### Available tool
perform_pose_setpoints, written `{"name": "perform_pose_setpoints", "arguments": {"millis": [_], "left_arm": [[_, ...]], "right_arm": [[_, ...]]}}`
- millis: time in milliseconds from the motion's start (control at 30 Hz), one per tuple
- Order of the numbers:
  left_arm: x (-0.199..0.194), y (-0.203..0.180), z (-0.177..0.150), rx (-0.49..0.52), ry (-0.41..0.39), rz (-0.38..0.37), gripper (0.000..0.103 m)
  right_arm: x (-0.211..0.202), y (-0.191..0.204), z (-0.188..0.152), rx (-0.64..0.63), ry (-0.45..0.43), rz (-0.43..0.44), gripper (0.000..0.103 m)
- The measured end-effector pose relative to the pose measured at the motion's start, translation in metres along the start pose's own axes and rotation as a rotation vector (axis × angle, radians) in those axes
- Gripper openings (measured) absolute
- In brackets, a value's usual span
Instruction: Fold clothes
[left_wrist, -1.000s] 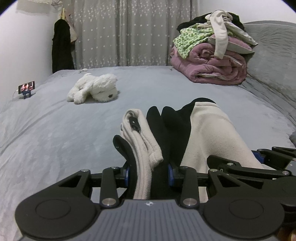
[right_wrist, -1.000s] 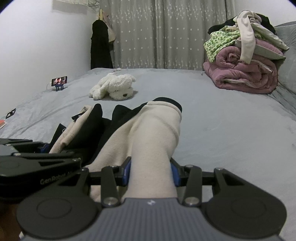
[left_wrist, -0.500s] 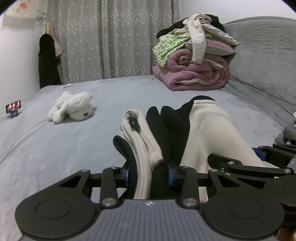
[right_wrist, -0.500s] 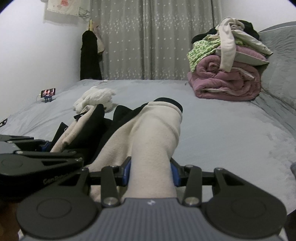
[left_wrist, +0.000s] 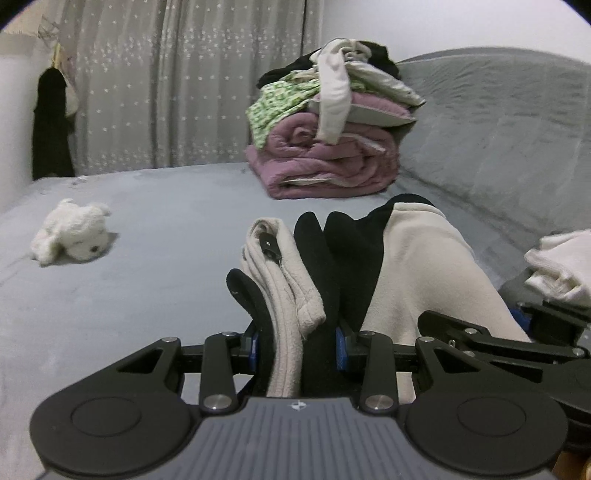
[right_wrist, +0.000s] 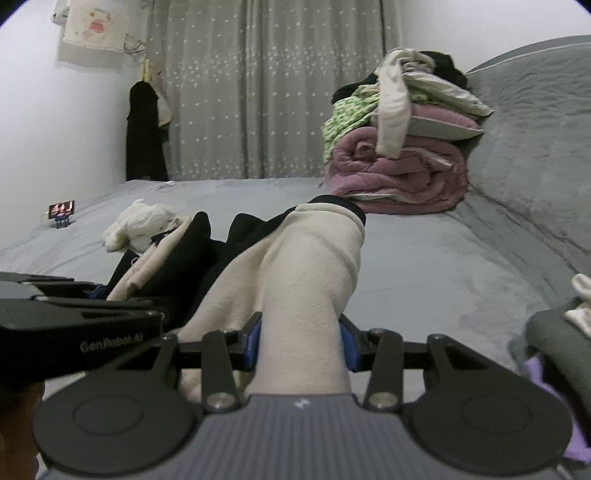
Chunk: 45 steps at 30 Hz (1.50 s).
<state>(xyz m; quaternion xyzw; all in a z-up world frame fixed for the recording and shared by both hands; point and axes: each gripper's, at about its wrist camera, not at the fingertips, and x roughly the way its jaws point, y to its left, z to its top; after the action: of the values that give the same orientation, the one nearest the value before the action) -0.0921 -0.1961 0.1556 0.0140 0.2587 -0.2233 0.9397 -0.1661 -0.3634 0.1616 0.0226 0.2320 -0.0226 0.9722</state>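
A folded cream and black fleece garment (left_wrist: 417, 258) (right_wrist: 310, 266) is held up above the grey bed (left_wrist: 166, 236) by both grippers. My left gripper (left_wrist: 297, 347) is shut on its left end, where cream and black layers bunch between the blue pads. My right gripper (right_wrist: 301, 343) is shut on the cream right end of the same garment. The two grippers sit side by side, the right one showing at the right edge of the left wrist view. The fingertips are hidden in cloth.
A pile of clothes on a rolled pink quilt (left_wrist: 328, 162) (right_wrist: 399, 173) sits at the back. A white plush dog (left_wrist: 72, 232) (right_wrist: 136, 225) lies left. White folded cloth (left_wrist: 561, 266) lies at the right, a phone on a stand (right_wrist: 62, 211) far left, a grey headboard (left_wrist: 498, 122) right.
Both grippers have swung to the right with the garment held. The plush dog and the pink quilt pile slid left in both views, and white cloth has come into view at the right.
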Motion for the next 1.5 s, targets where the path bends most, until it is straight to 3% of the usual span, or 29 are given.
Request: {"name": "perform_pose_setpoints", "arguments": {"millis": [367,667,1100,1500], "left_arm": [[0.006,-0.064,0.031,0.046,-0.065,-0.158,0.035],[0.034,-0.115,0.037,0.086,-0.037,-0.264,0.035],[0.065,-0.201,0.066,0.139,-0.025,-0.512,0.035],[0.083,-0.242,0.073,0.159,0.000,-0.605,0.035]], "right_arm": [[-0.039,-0.094,0.020,0.144,-0.092,-0.067,0.039],[-0.046,-0.154,0.013,0.215,-0.108,-0.142,0.039],[-0.096,-0.239,0.000,0.343,-0.198,-0.290,0.039],[-0.114,-0.278,-0.014,0.441,-0.245,-0.375,0.039]]}}
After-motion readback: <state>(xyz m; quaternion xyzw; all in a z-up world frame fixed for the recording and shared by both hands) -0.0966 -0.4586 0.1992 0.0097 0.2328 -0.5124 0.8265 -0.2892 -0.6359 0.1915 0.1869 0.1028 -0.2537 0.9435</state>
